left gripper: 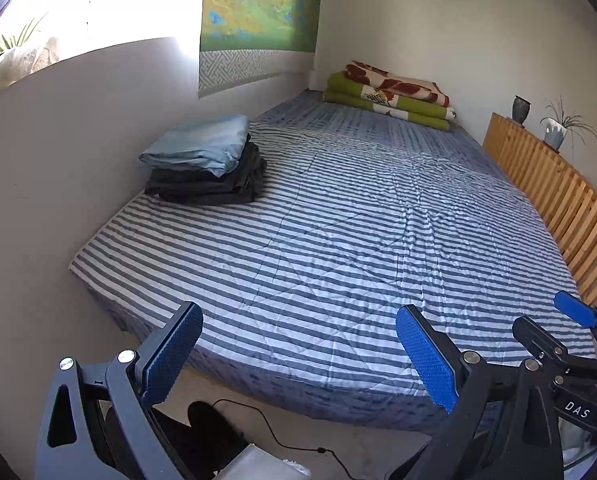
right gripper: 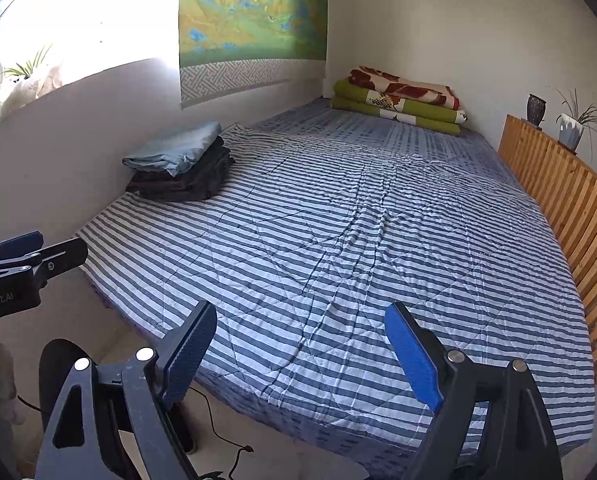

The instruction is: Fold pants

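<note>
"DAS" read on right gripper [left gripper: 546,322] body. Both it and left gripper [left gripper: 298,354] held spread wide, nothing between jaws, over striped bedspread [left gripper: 358,220]. Folded pants stack [left gripper: 206,168] set by wall; landscape hanging [left gripper: 258,4] behind.

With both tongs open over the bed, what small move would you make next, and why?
Probably fetch another pair of pants: both the left tongs and right tongs are open and empty, the folded pile sits by the wall, and the striped quilt has nothing laid out.
</note>
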`<action>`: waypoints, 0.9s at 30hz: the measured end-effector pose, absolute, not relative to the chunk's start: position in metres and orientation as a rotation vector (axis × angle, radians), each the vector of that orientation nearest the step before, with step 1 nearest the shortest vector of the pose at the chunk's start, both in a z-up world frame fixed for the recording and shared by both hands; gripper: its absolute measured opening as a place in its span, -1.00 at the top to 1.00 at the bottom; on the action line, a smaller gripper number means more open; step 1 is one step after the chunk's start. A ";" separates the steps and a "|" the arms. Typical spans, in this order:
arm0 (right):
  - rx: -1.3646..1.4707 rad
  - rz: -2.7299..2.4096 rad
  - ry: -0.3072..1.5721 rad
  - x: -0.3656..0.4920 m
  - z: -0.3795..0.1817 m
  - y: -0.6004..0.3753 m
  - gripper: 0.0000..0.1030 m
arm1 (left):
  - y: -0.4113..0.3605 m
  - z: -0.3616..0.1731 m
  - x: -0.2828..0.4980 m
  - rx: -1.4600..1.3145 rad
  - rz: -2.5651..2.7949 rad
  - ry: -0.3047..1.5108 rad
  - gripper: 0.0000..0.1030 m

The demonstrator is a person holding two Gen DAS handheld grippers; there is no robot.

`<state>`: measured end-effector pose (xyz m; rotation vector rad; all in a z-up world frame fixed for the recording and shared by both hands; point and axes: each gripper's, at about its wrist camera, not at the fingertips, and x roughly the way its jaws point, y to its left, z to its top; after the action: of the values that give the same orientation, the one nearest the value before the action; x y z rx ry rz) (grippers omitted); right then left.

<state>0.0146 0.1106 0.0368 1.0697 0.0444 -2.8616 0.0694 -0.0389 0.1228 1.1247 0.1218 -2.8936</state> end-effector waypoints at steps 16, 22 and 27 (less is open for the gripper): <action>1.100 -2.849 0.009 0.007 0.032 0.118 -0.62 | -0.042 0.110 0.058 1.157 -2.894 0.117 -0.93; 1.106 -2.844 0.002 0.006 0.029 0.117 -0.62 | -0.045 0.109 0.054 1.169 -2.894 0.116 -0.92; 1.113 -2.842 0.000 0.004 0.027 0.116 -0.62 | -0.046 0.107 0.053 1.175 -2.894 0.119 -0.93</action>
<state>0.0043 0.1160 0.0271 1.1127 0.0002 -2.8424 0.0530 -0.0457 0.1072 1.1754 0.1187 -2.8944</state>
